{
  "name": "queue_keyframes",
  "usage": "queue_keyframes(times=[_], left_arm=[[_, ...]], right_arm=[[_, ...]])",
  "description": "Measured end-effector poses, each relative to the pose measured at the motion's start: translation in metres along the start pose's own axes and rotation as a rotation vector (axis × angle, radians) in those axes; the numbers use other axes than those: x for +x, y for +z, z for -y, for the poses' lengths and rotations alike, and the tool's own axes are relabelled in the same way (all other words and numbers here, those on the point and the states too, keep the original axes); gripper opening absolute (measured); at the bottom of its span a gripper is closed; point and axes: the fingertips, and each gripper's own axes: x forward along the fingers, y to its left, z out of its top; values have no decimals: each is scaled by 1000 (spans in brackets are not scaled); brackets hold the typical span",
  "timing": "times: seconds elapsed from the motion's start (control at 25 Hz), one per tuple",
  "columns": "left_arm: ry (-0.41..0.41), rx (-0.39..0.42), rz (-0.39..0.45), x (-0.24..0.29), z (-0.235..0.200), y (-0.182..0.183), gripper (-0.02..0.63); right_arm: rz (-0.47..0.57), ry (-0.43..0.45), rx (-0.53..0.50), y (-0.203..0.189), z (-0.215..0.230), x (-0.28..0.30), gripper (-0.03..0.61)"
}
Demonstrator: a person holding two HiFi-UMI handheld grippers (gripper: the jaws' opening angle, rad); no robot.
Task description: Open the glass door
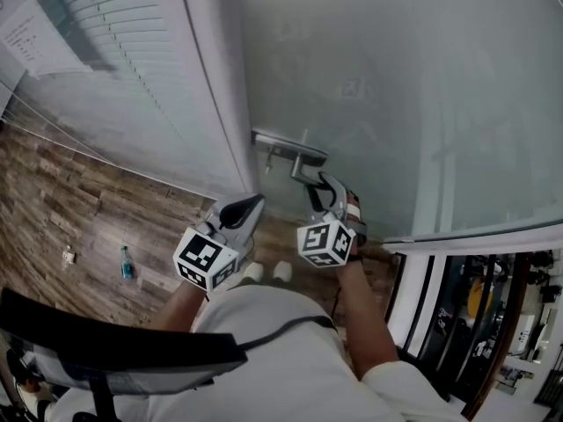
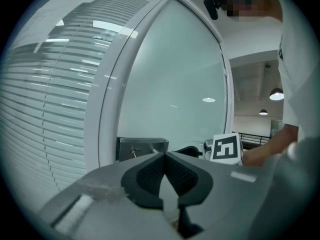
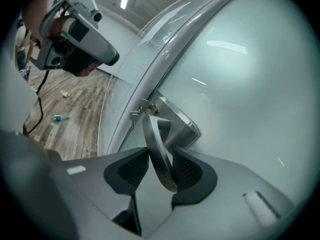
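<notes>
Your right gripper (image 3: pixel 161 149) clamps its jaws on the door handle (image 3: pixel 152 133), plain only in its view; left gripper (image 2: pixel 165 155) jaws together.

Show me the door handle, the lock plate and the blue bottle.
door handle (image 3: pixel 159 154), right gripper view, mid lever
lock plate (image 3: pixel 181 124), right gripper view, flat face
blue bottle (image 1: pixel 127 263), head view, its body

The posted sheet (image 1: pixel 25 26) bears print too small to read.
</notes>
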Motion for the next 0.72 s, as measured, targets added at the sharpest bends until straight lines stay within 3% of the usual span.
queue_keyframes(times=[0.16, 0.72], left_arm=[[7, -1, -3, 2, 0, 0, 2], [27, 22, -3, 16, 7, 7, 2]], right_arm=[[83, 52, 193, -5, -4, 8, 153], [38, 58, 53, -10, 15, 38, 127]])
